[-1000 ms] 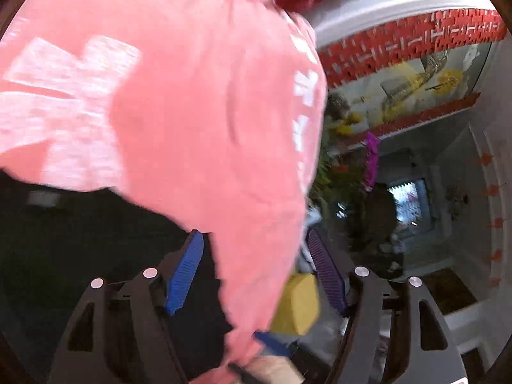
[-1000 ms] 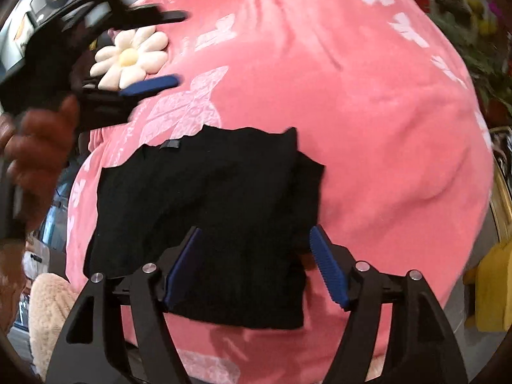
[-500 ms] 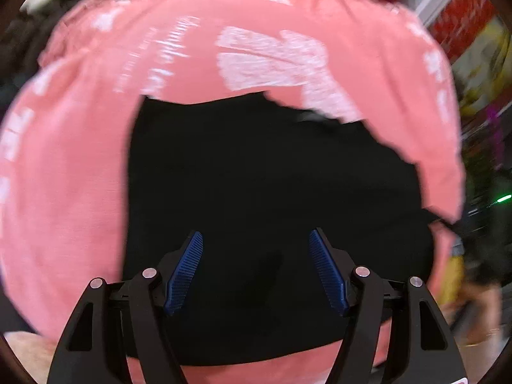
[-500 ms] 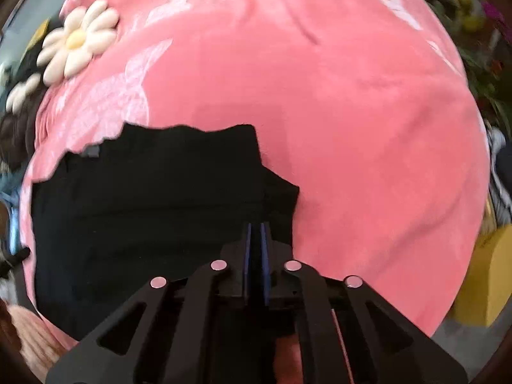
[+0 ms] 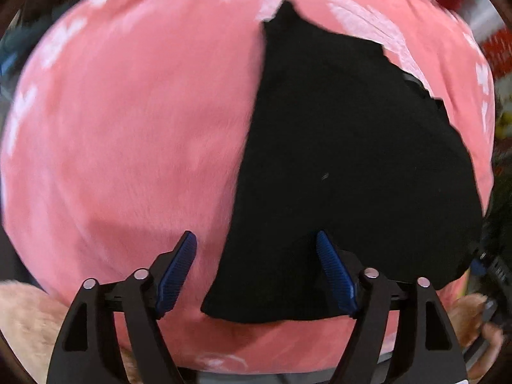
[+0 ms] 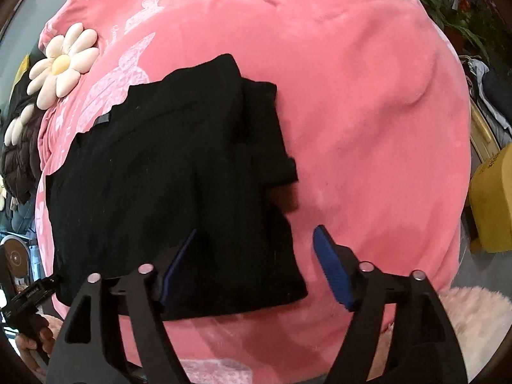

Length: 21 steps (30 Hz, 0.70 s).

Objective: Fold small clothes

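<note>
A small black garment (image 5: 345, 160) lies spread on a pink plush blanket (image 5: 128, 128). In the right wrist view the garment (image 6: 166, 176) has its right sleeve folded over the body. My left gripper (image 5: 256, 272) is open and empty over the garment's lower left edge, the edge lying between its fingers. My right gripper (image 6: 256, 268) is open and empty over the garment's lower right corner. The left hand-held gripper (image 6: 28, 297) shows at the lower left of the right wrist view.
The blanket (image 6: 352, 112) carries white prints. A cream daisy-shaped cushion (image 6: 64, 64) lies at its far left, beside a dark puffy jacket (image 6: 19, 147). A yellow box (image 6: 492, 198) and plants (image 6: 454, 3) stand at the right. A fluffy pink rug (image 6: 473, 320) lies below.
My right gripper was shut on the garment half a second ago and is now open, leaving the sleeve folded over. My left gripper has shifted left to the garment's left edge.
</note>
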Tool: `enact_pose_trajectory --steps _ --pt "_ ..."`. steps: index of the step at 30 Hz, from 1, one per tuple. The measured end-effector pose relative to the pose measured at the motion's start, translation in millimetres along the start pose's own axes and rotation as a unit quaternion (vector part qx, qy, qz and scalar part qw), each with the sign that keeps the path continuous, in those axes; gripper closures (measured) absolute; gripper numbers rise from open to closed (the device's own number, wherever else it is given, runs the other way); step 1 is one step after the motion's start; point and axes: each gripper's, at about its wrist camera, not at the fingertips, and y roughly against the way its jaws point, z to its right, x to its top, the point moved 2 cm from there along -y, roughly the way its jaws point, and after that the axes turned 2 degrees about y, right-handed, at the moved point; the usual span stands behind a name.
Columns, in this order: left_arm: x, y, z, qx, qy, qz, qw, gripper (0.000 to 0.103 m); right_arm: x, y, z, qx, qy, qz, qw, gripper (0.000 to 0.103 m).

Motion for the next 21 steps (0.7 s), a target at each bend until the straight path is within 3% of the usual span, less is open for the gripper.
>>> enact_pose_trajectory --steps 3,7,10,12,14,16,21 --pt "-2.9 1.6 -6.7 -0.026 0.014 0.026 0.9992 0.026 -3.6 6.1 -5.7 -0.007 0.015 0.027 0.999 0.022" --pt "-4.2 1.8 -5.8 -0.020 0.007 0.034 0.9992 0.028 -4.2 25.5 -15.6 0.003 0.035 0.091 0.995 0.022" --pt "-6.8 3.3 -1.1 -0.002 -0.012 0.035 0.9993 0.042 -3.7 26.2 -22.2 -0.005 0.057 0.097 0.994 0.022" --pt "-7.3 4.7 3.7 -0.001 -0.022 0.034 0.9992 0.060 -3.8 20.6 -20.5 -0.014 0.054 0.087 0.995 0.022" --pt "-8.0 5.6 11.7 -0.010 -0.032 0.024 0.9991 0.085 -1.3 16.7 -17.0 -0.012 0.041 0.085 0.995 0.022" --pt "-9.2 6.9 19.1 -0.006 -0.041 0.020 0.9989 0.093 0.3 17.0 -12.5 -0.008 0.028 0.089 0.996 0.020" --pt "-11.0 14.6 37.3 0.014 -0.052 0.026 0.9982 0.095 -3.9 21.3 -9.4 0.002 0.018 0.098 0.995 0.019"
